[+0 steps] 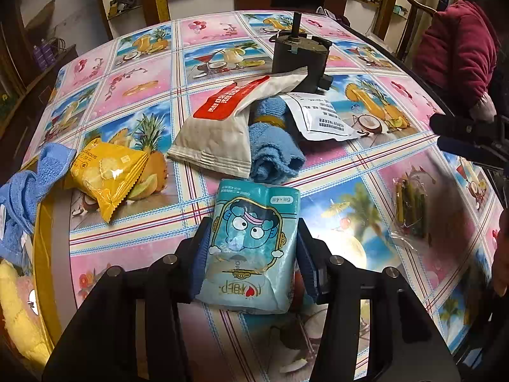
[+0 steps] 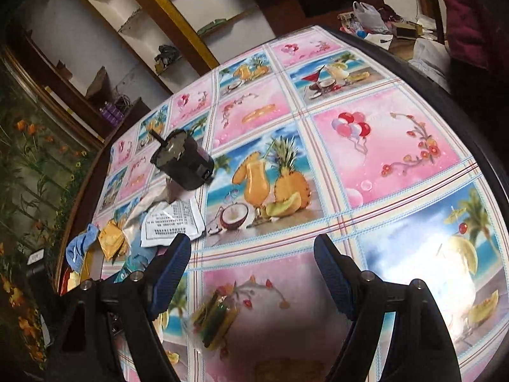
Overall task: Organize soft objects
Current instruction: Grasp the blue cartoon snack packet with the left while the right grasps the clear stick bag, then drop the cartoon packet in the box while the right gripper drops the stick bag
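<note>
**Left gripper clamps the tissue pack; right one stands open**

Nearest in the left wrist view, the left gripper [image 1: 251,251] has its blue pads pressed against both sides of a teal tissue pack [image 1: 251,248], which lies on the tablecloth [image 1: 350,222] with its cartoon face up. Left of it, at the table edge, sit a yellow cracker bag [image 1: 108,172], a blue cloth [image 1: 22,197] and a yellow plush [image 1: 19,312]. Right of the pack lies a clear packet [image 1: 410,213] of green and yellow sticks.

In the right wrist view, the right gripper [image 2: 251,254] hangs over that same packet [image 2: 216,321] with its jaws spread wide and nothing between them; the packet lies below and between the fingers, untouched.

Farther back, a white pouch [image 1: 222,130] with a red band leans over a blue towel [image 1: 273,146], beside a white printed bag [image 1: 321,117]. Behind them stands a dark motor-like block [image 1: 299,54].
</note>
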`<act>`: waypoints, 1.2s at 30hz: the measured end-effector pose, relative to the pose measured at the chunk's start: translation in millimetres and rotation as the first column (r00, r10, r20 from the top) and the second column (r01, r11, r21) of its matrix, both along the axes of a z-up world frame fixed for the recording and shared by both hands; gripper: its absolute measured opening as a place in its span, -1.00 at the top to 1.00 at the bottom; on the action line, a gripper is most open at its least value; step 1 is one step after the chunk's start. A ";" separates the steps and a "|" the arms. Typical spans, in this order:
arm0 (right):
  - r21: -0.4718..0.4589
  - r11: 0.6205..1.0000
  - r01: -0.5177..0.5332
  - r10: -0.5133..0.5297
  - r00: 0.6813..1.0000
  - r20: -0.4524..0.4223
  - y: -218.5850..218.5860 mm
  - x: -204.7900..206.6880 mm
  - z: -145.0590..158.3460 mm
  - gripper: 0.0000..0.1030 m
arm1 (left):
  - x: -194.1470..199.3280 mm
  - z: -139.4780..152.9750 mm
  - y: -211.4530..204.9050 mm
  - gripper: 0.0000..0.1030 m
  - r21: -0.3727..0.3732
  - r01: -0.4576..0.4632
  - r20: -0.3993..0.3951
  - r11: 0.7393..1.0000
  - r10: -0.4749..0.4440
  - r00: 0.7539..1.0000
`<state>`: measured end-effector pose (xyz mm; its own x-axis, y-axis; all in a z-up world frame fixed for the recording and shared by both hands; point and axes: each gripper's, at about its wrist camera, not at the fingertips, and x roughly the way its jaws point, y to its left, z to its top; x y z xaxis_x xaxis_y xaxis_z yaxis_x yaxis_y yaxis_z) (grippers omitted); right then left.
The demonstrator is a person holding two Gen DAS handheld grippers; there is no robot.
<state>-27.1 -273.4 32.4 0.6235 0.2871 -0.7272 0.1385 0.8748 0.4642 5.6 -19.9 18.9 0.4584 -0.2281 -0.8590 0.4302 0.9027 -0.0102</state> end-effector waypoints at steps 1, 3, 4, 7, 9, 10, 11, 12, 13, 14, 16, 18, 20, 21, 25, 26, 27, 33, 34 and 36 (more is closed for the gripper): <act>-0.013 0.999 -0.029 0.029 0.999 -0.022 6.3 0.9 -2.8 -0.55 | -2.1 -0.2 0.1 0.06 0.000 -0.002 0.003 1.000 0.002 1.000; -0.057 0.994 -0.095 0.090 0.993 -0.077 25.2 0.8 -7.3 -0.55 | -6.5 0.1 4.9 0.07 -0.017 -0.019 0.000 1.000 0.019 1.000; -0.075 0.990 -0.116 0.108 0.989 -0.099 33.6 -1.9 -9.7 -0.55 | -8.1 1.0 8.2 0.08 -0.033 -0.030 -0.007 0.999 0.030 1.000; -0.125 0.982 -0.141 0.124 0.983 -0.135 53.8 -11.8 -15.8 -0.55 | -12.3 4.5 19.8 0.08 -0.099 -0.066 -0.034 0.993 0.063 0.997; -0.210 0.967 -0.145 0.117 0.983 -0.142 68.6 -13.7 -17.5 -0.55 | -16.4 10.0 26.4 0.08 -0.145 -0.082 -0.037 0.986 0.078 0.996; -0.258 0.954 -0.153 0.119 0.983 -0.143 77.8 -13.0 -18.7 -0.54 | -19.4 13.0 28.8 0.08 -0.161 -0.087 -0.036 0.983 0.083 0.996; -0.296 0.942 -0.158 0.120 0.982 -0.145 84.1 -12.5 -19.9 -0.54 | -23.6 17.6 32.3 0.08 -0.183 -0.091 -0.031 0.979 0.087 0.996; -0.346 0.923 -0.169 0.122 0.981 -0.151 93.5 -11.7 -21.9 -0.52 | -27.3 21.9 35.2 0.08 -0.198 -0.092 -0.025 0.976 0.088 0.996; -0.384 0.906 -0.178 0.128 0.980 -0.151 100.0 -12.4 -22.8 -0.38 | -31.5 26.7 38.5 0.08 -0.213 -0.092 -0.018 0.973 0.090 0.996; -0.425 0.886 -0.185 0.135 0.980 -0.146 106.8 -13.8 -23.0 -0.04 | -36.8 32.4 43.8 0.08 -0.231 -0.095 -0.009 0.968 0.096 0.995; -0.444 0.871 -0.210 0.169 0.977 -0.131 115.6 -18.1 -21.2 0.45 | -44.4 41.6 55.7 0.08 -0.262 -0.105 0.001 0.959 0.109 0.994; -0.435 0.870 -0.231 0.193 0.972 -0.132 118.4 -22.2 -21.5 0.58 | -52.2 51.8 72.6 0.08 -0.296 -0.118 0.012 0.948 0.127 0.992; -0.390 0.886 -0.250 0.219 0.968 -0.122 117.8 -24.7 -20.0 0.66 | -60.3 63.1 92.5 0.08 -0.324 -0.134 0.031 0.937 0.152 0.988; -0.373 0.894 -0.249 0.221 0.968 -0.118 116.5 -26.5 -18.8 0.67 | -63.9 67.8 102.6 0.08 -0.337 -0.142 0.039 0.931 0.165 0.986; -0.300 0.917 -0.262 0.252 0.965 -0.072 121.2 -33.3 -1.0 0.67 | -71.6 85.8 148.9 0.08 -0.399 -0.192 0.055 0.897 0.232 0.971; -0.291 0.918 -0.268 0.262 0.963 -0.061 125.4 -34.2 5.1 0.67 | -72.6 89.9 162.5 0.08 -0.407 -0.211 0.066 0.889 0.259 0.964; -0.280 0.918 -0.281 0.280 0.959 -0.044 131.0 -34.7 11.7 0.67 | -73.2 92.7 173.1 0.08 -0.407 -0.228 0.076 0.885 0.281 0.957; -0.231 0.896 -0.379 0.394 0.919 0.019 185.2 -30.4 41.4 0.67 | -57.8 88.3 235.1 0.07 -0.377 -0.365 0.039 0.851 0.408 0.912; -0.225 0.889 -0.400 0.415 0.910 0.022 196.7 -28.2 44.4 0.67 | -52.7 86.4 241.7 0.07 -0.367 -0.380 0.026 0.849 0.418 0.908; -0.218 0.872 -0.438 0.453 0.891 0.023 220.4 -20.6 49.3 0.67 | -40.0 83.6 252.5 0.07 -0.341 -0.402 0.012 0.850 0.432 0.902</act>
<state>-47.8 -53.0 81.7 0.5162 0.3989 -0.7579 -0.3148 0.9113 0.2653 -34.4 232.6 102.6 0.6406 -0.2558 -0.7240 0.0266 0.9497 -0.3121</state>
